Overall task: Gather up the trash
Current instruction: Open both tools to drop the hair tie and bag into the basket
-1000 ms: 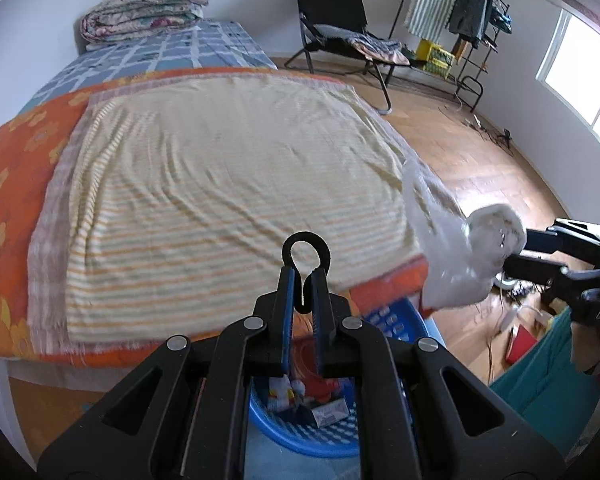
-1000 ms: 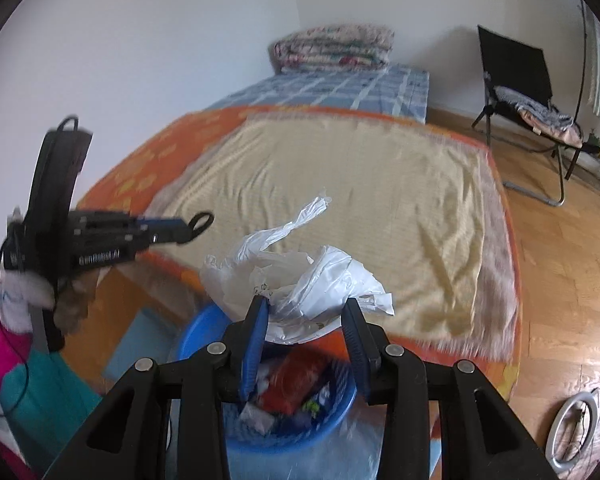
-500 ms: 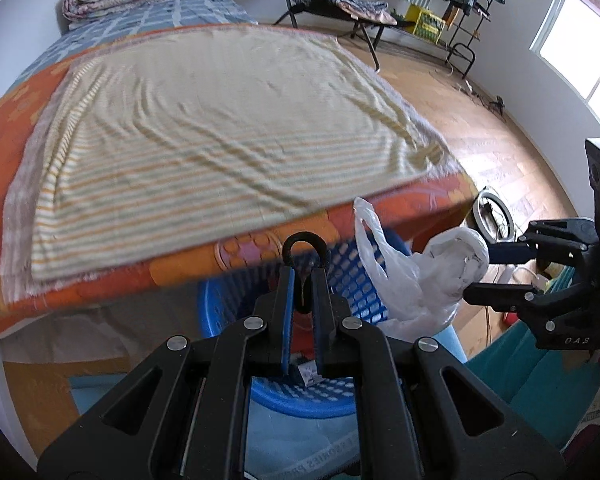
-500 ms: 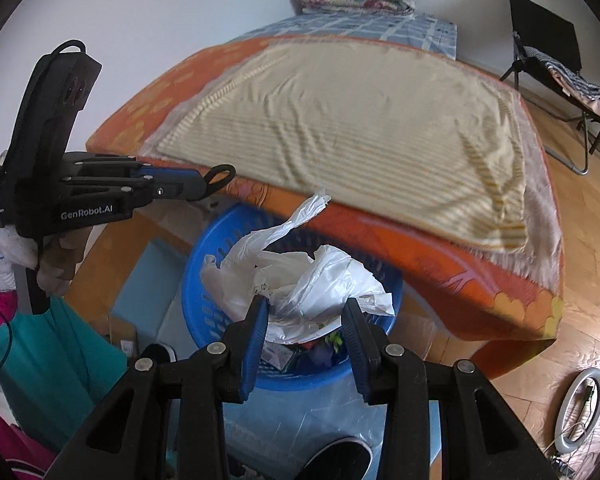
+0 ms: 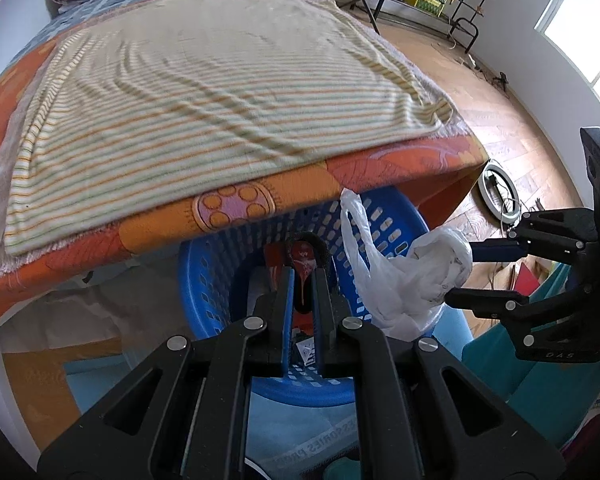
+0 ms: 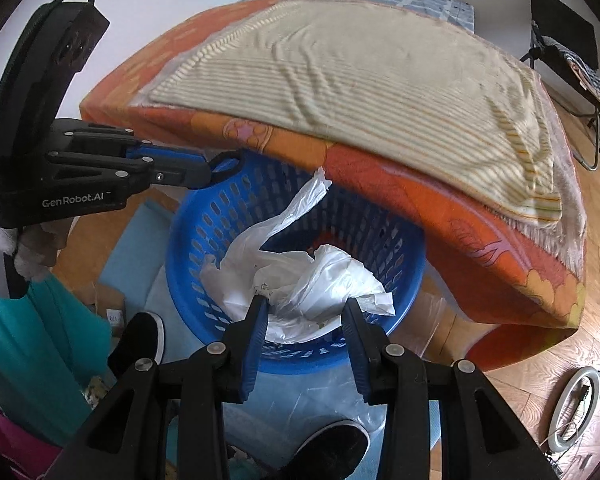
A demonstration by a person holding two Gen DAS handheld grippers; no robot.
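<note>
Right claw (image 6: 305, 312) grips white plastic bag (image 6: 300, 280) above blue basket (image 6: 204, 236).

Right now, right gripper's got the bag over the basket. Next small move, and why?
Probably open the right gripper and let go. It holds the crumpled white plastic bag directly above the blue laundry basket, which already has trash inside, so the bag should drop in. The left gripper is shut beside it.
</note>
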